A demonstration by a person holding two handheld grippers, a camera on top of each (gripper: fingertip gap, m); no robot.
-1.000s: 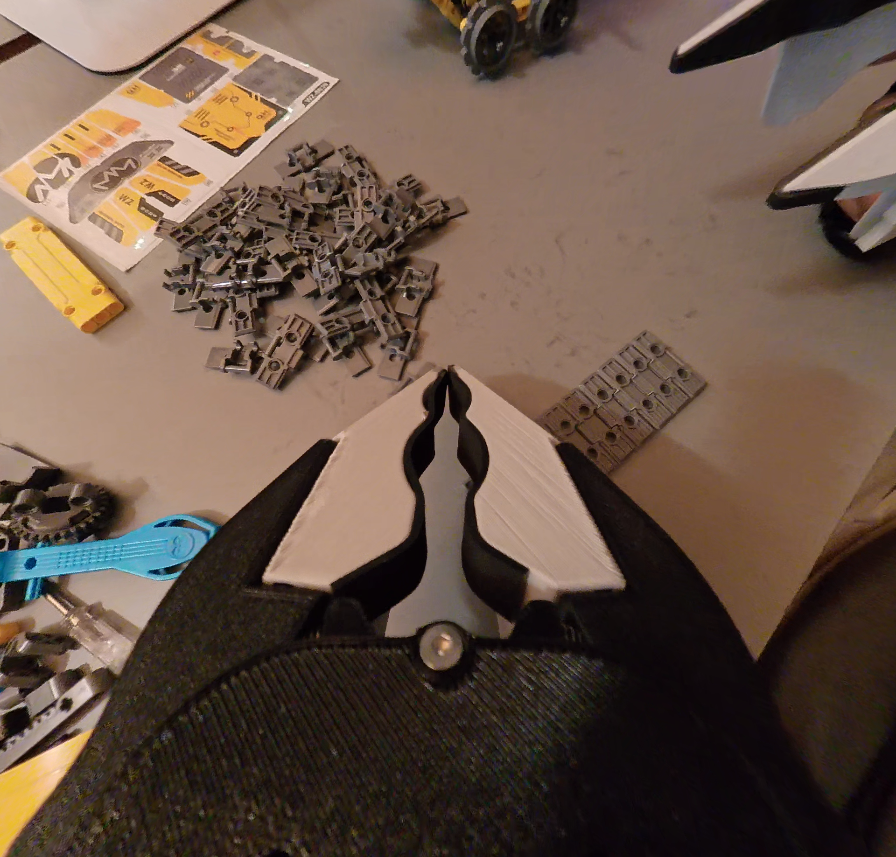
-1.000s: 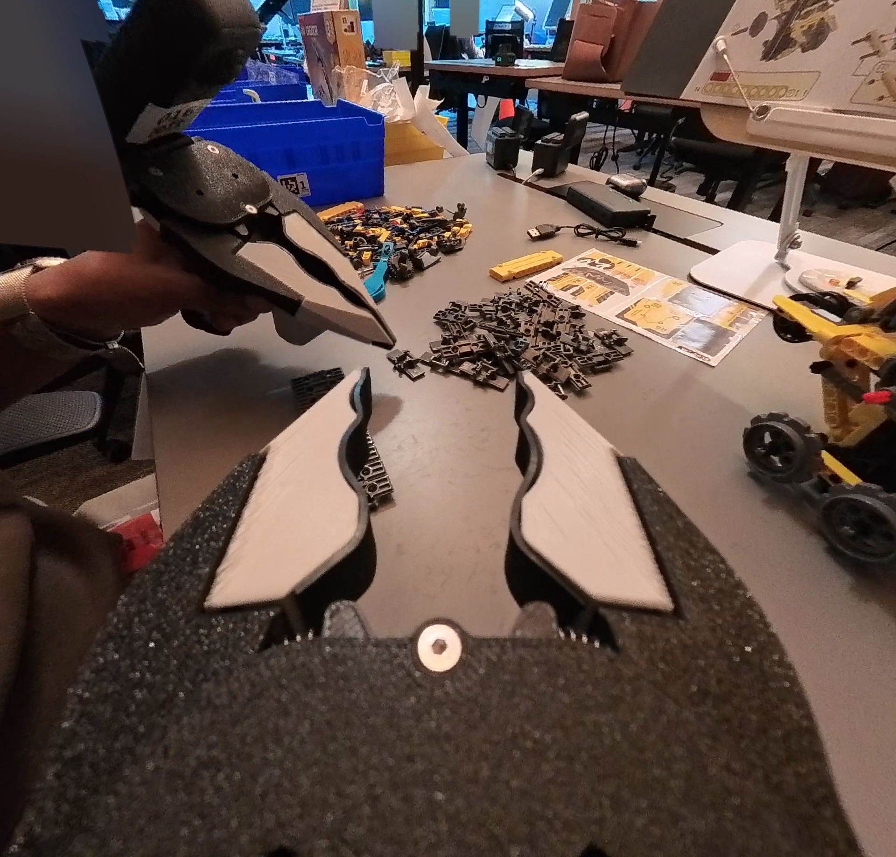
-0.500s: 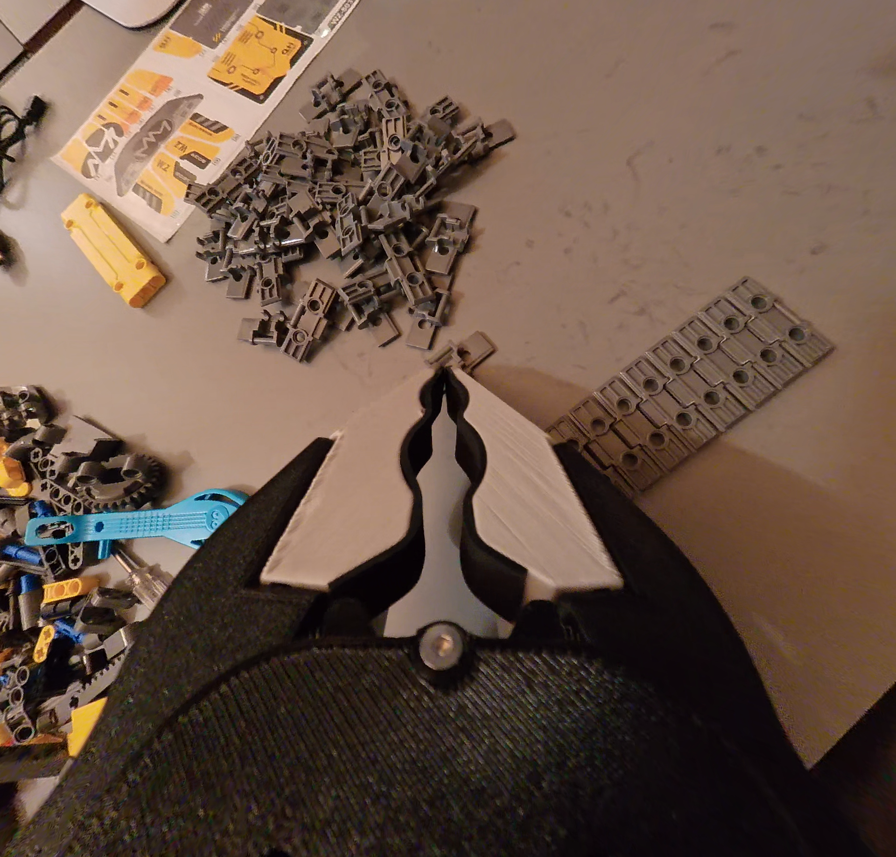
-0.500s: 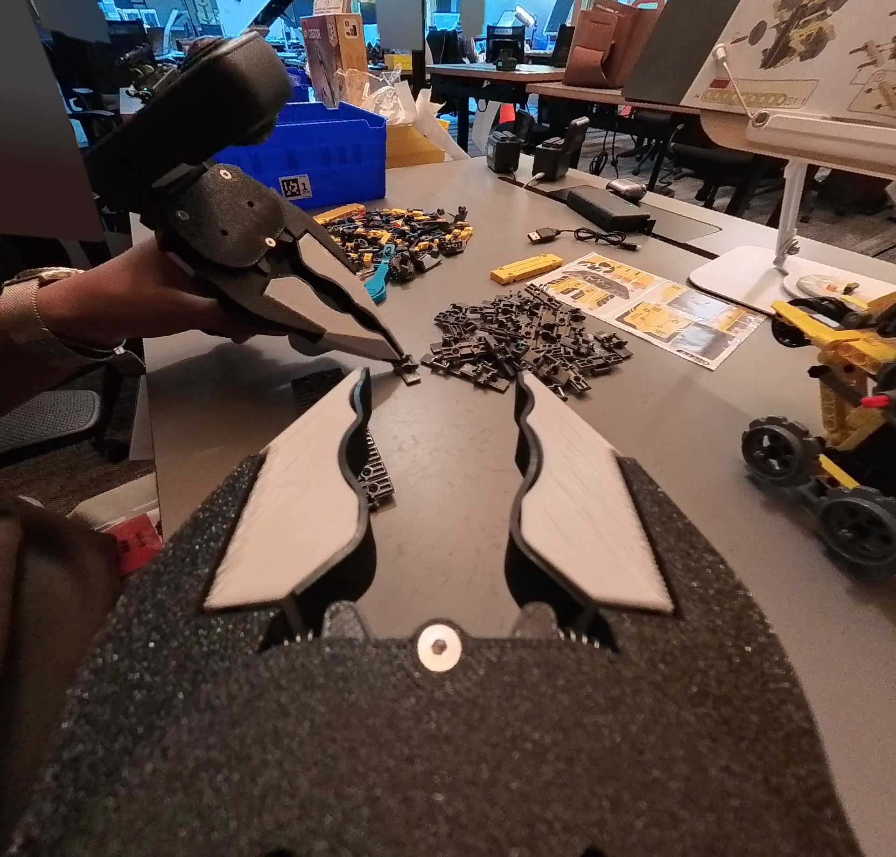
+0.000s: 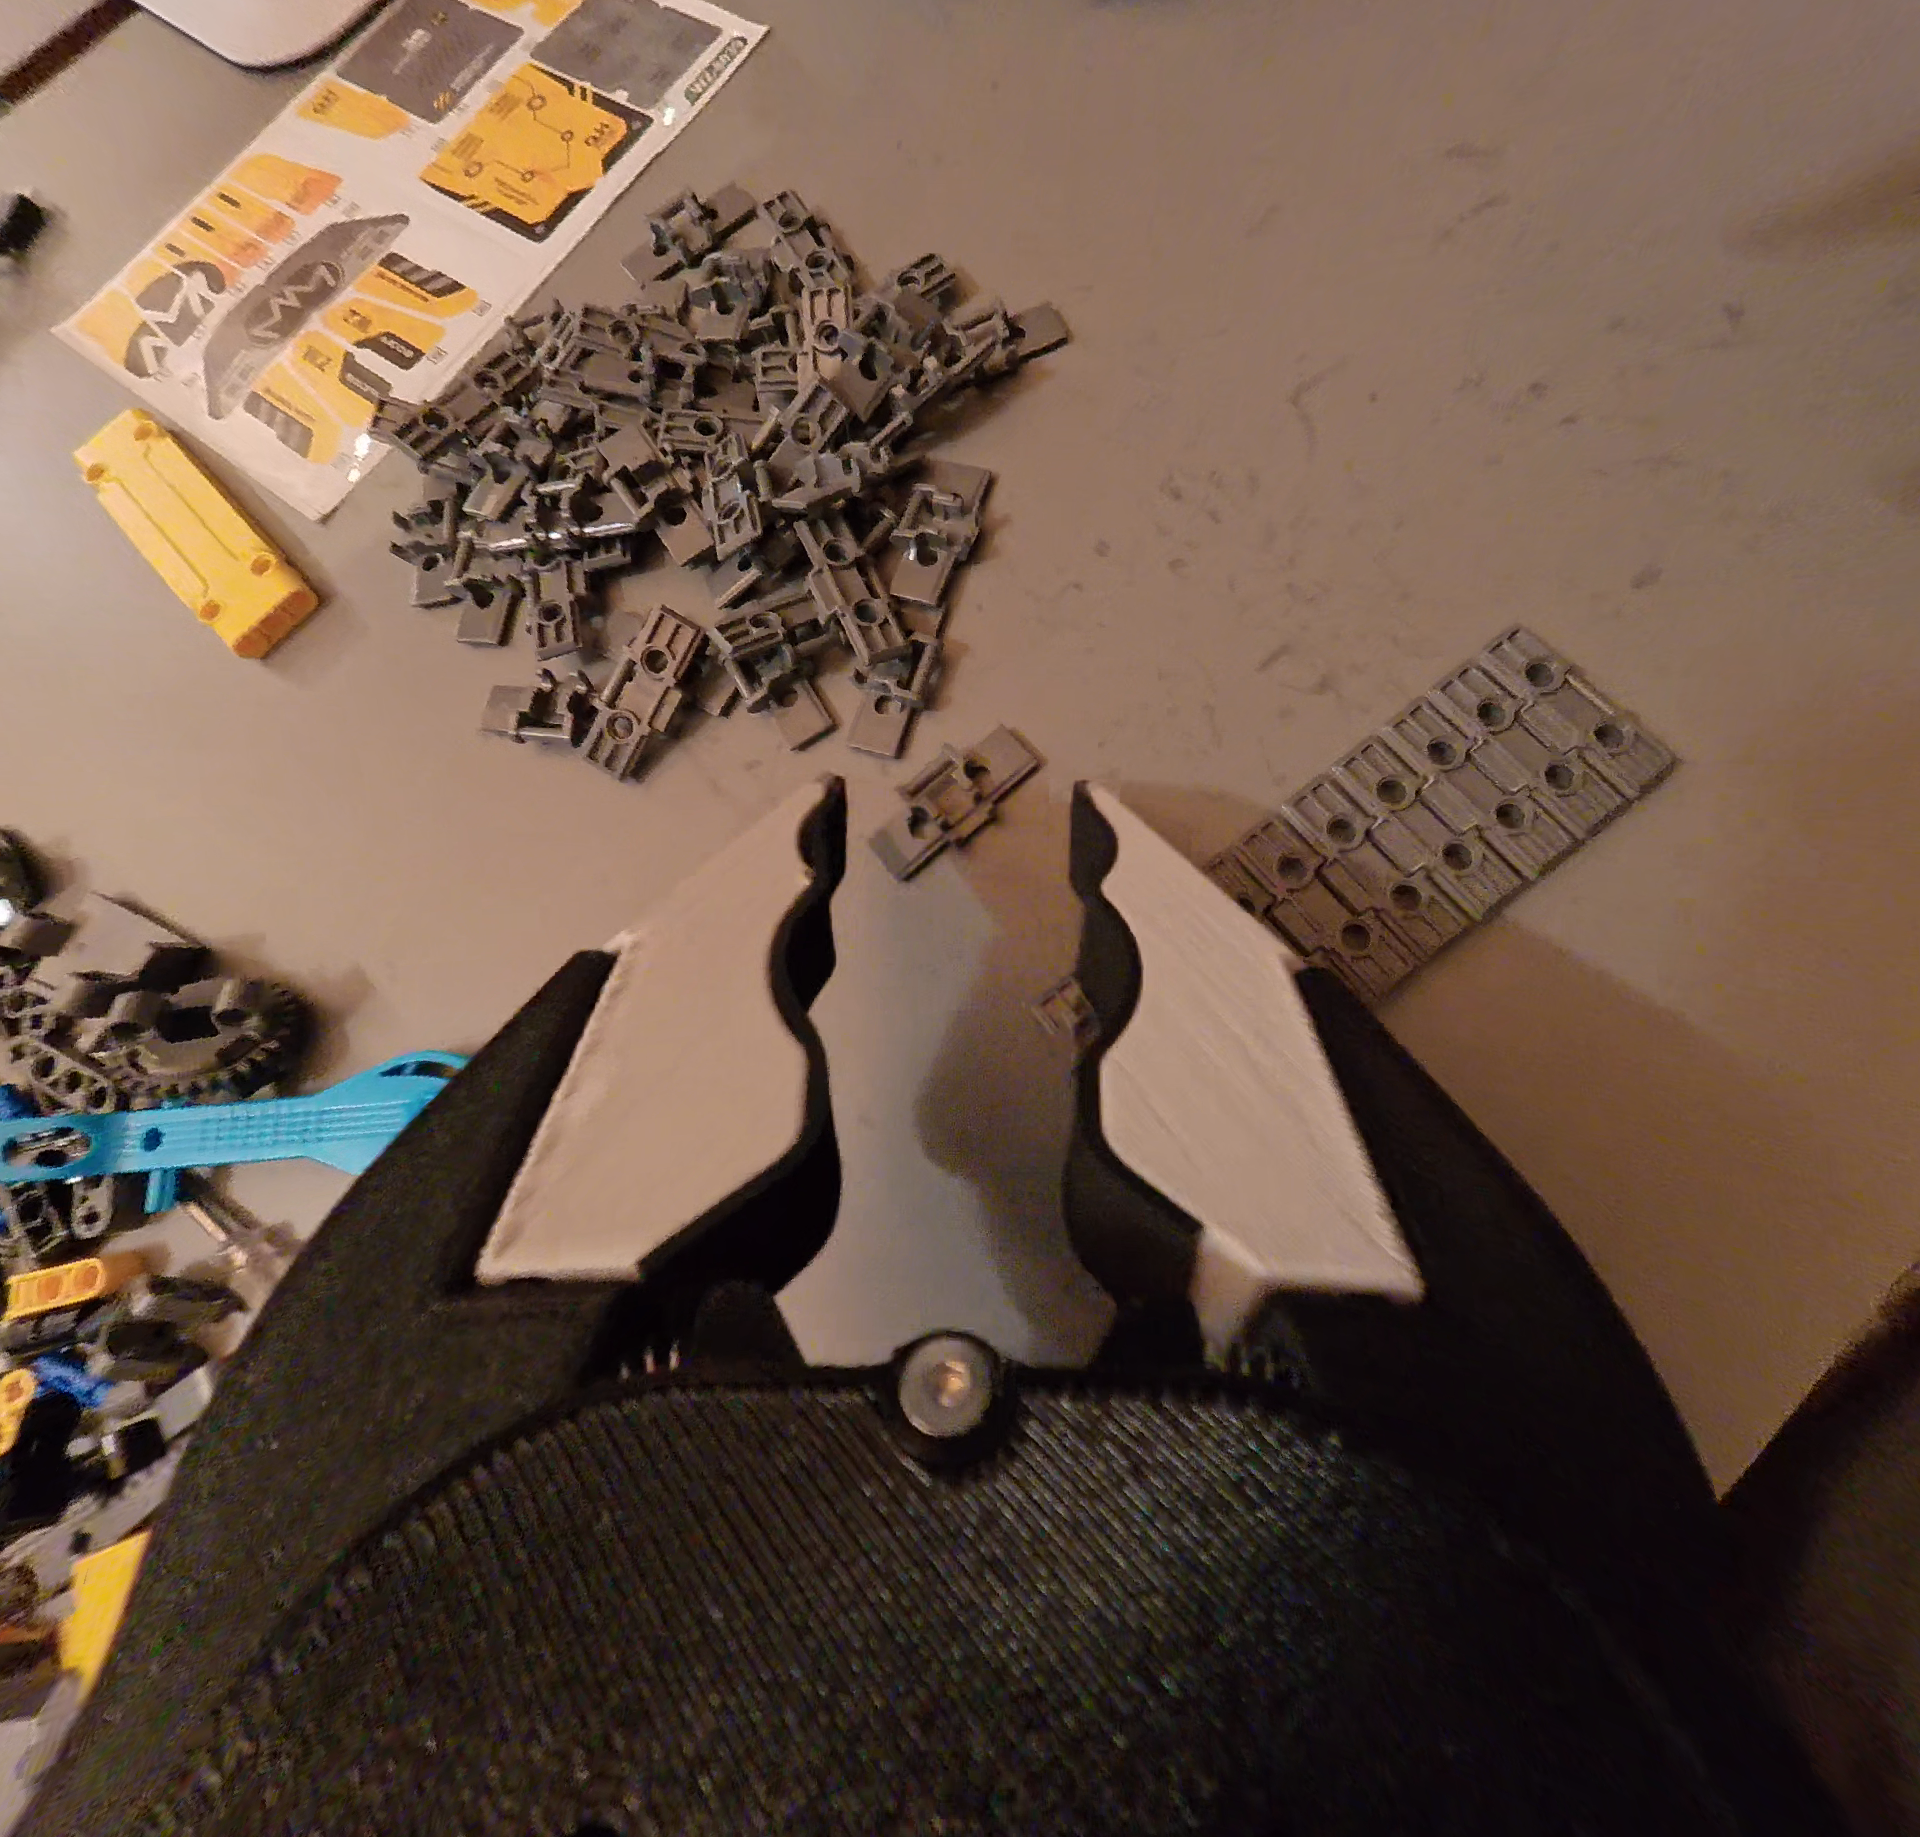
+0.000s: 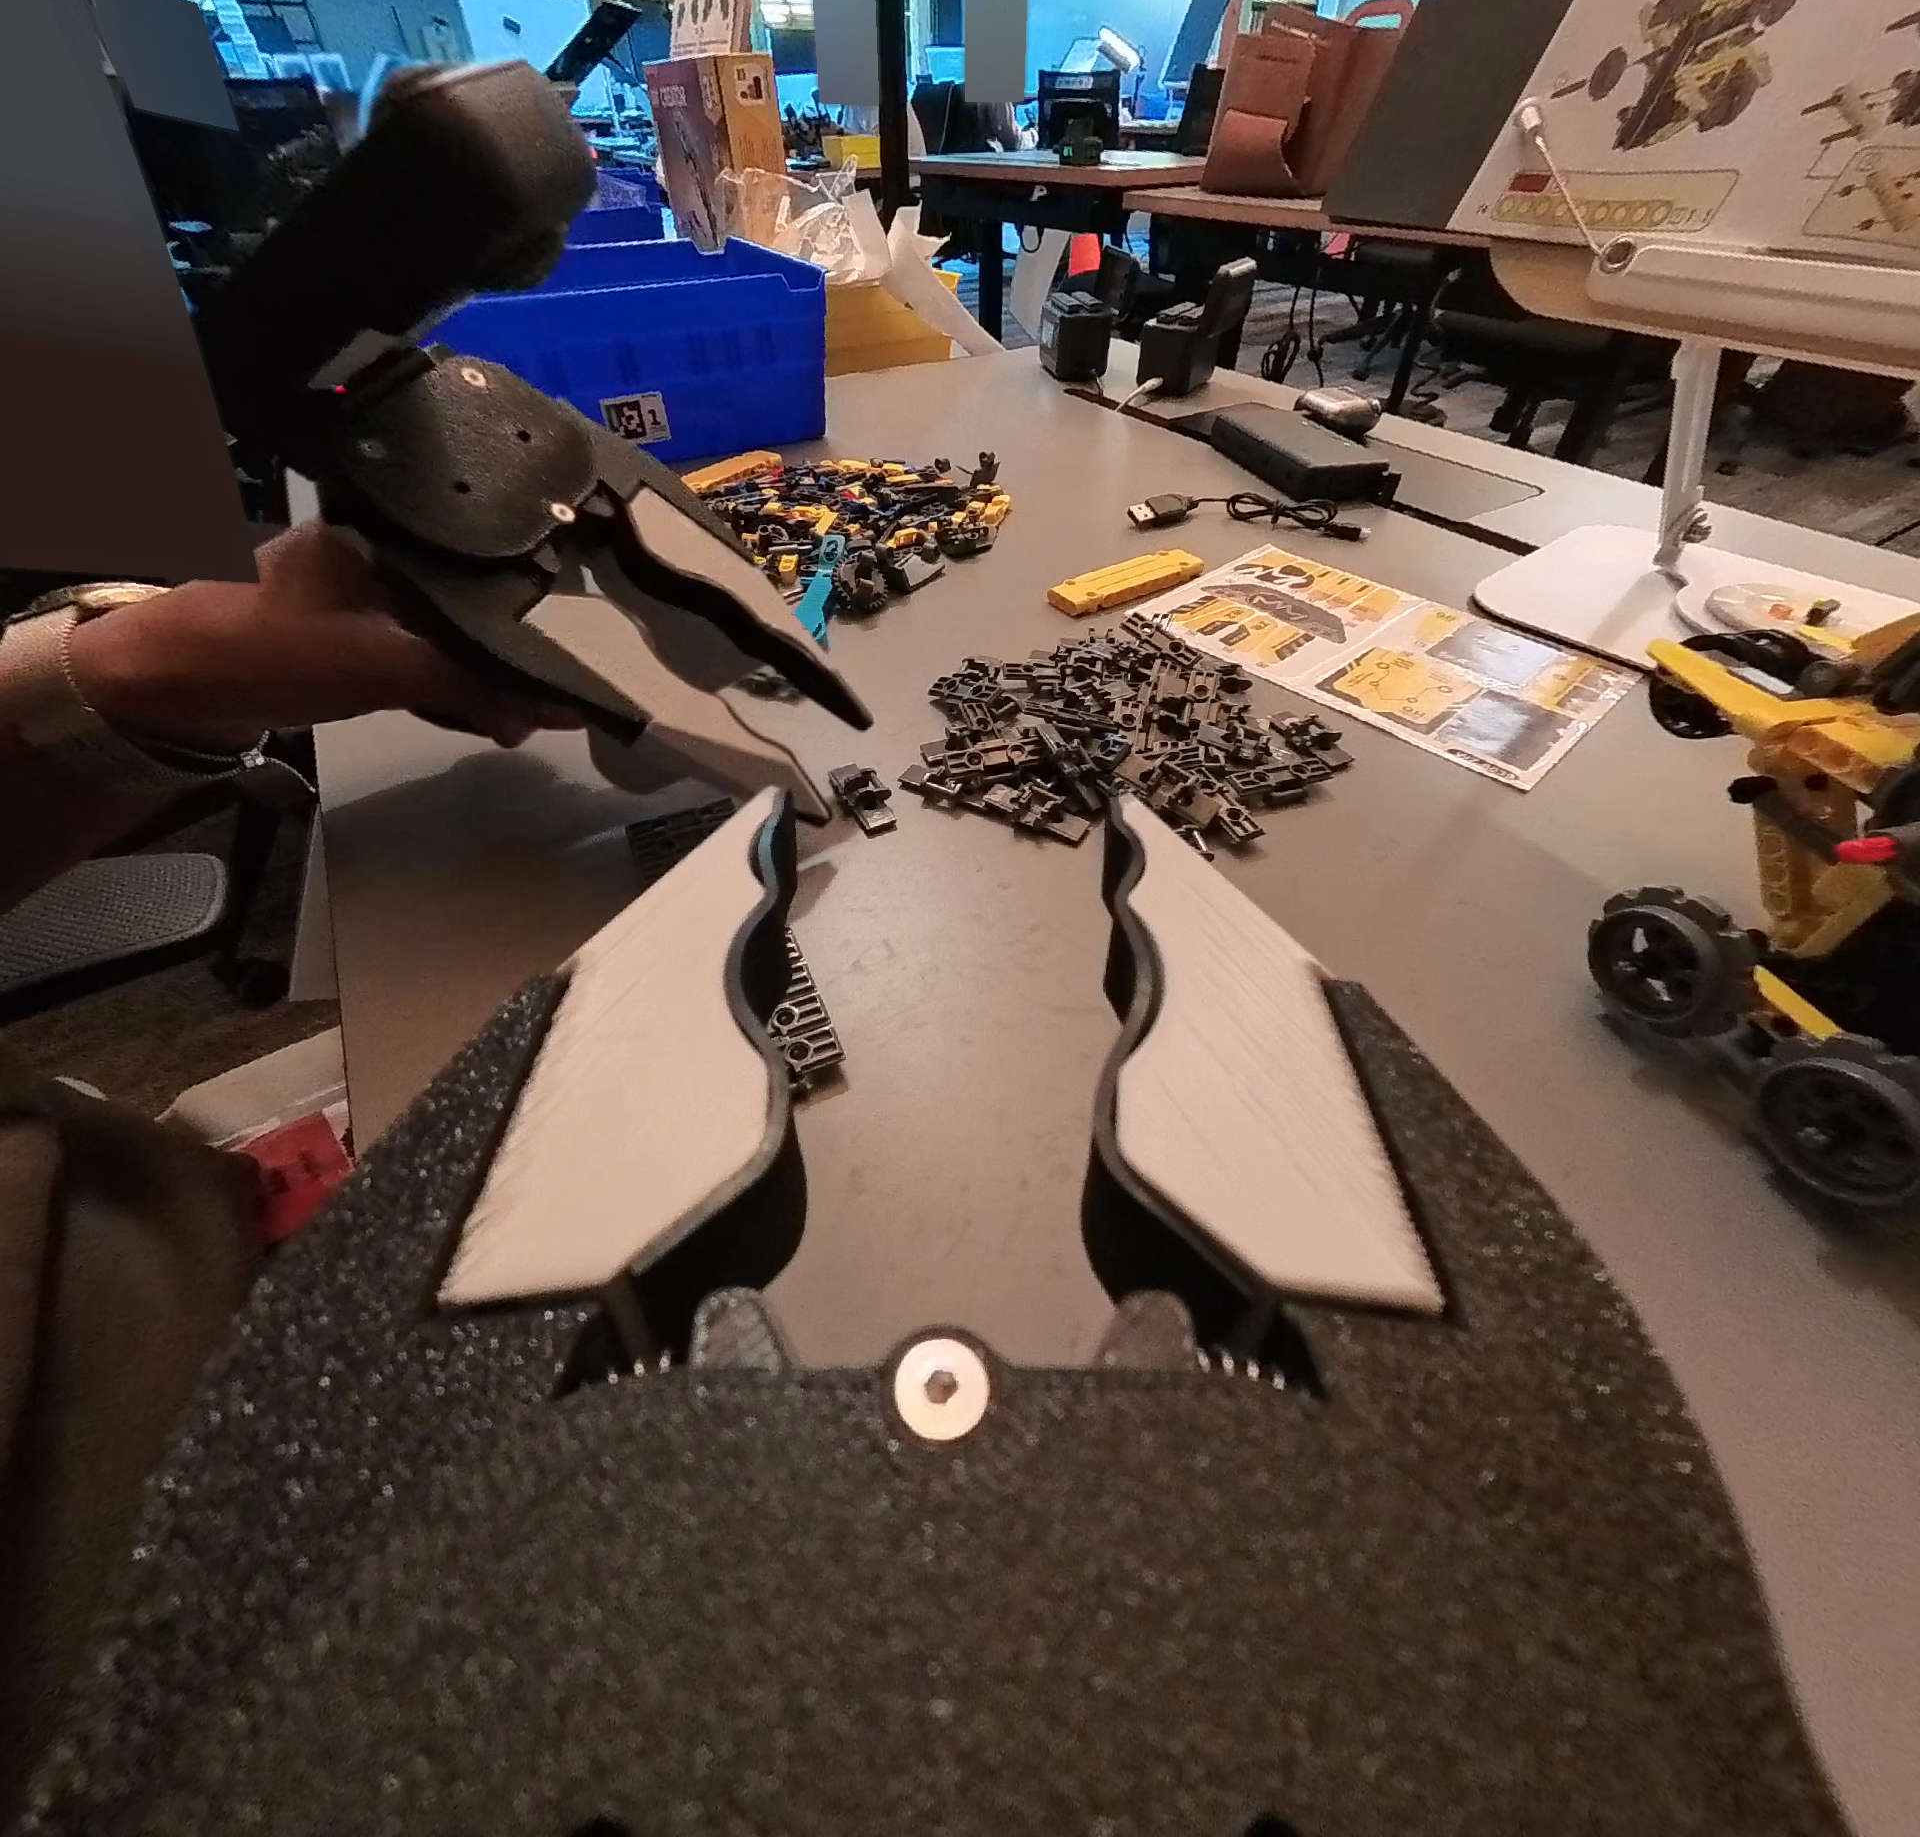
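Loose track link (image 5: 956, 819): single grey piece, flat on the counter (image 5: 1455, 385), just clear of the near edge of the heap; in the right wrist view at (image 6: 862, 795).
Way from the fingers: directly ahead of the left gripper (image 5: 956, 800), lying in the gap between the two tips, touching neither as far as can be told.
Long axis: slanted across the gap, one end toward the left finger, the other up and toward the right finger (image 5: 1226, 1008).
Nearer gripper: the left one, tips down at the link; seen from the side at (image 6: 821, 738), held in a hand (image 6: 312, 665).
Left fingers: spread apart, holding nothing.
Right gripper (image 6: 945, 821): spread wide, holding nothing, hovering above bare counter, well short of the link.
Heap of track links (image 5: 717, 499): loose grey pieces, just beyond the lone link, toward the counter's middle.
Joined strip of links (image 5: 1444, 821): flat, right of the left fingers, toward the counter's near edge; partly hidden under the right gripper's left finger in the other view.
Farther out: sticker sheet (image 5: 395, 218) and yellow panel (image 5: 192, 530) past the heap; blue tool (image 5: 239, 1127) and mixed parts at the left; wheeled yellow model (image 6: 1766, 873) on the right side.
Change from half a second ago: left fingers then pressed together at the link's edge, now parted with the link lying free between them; right gripper as it was.
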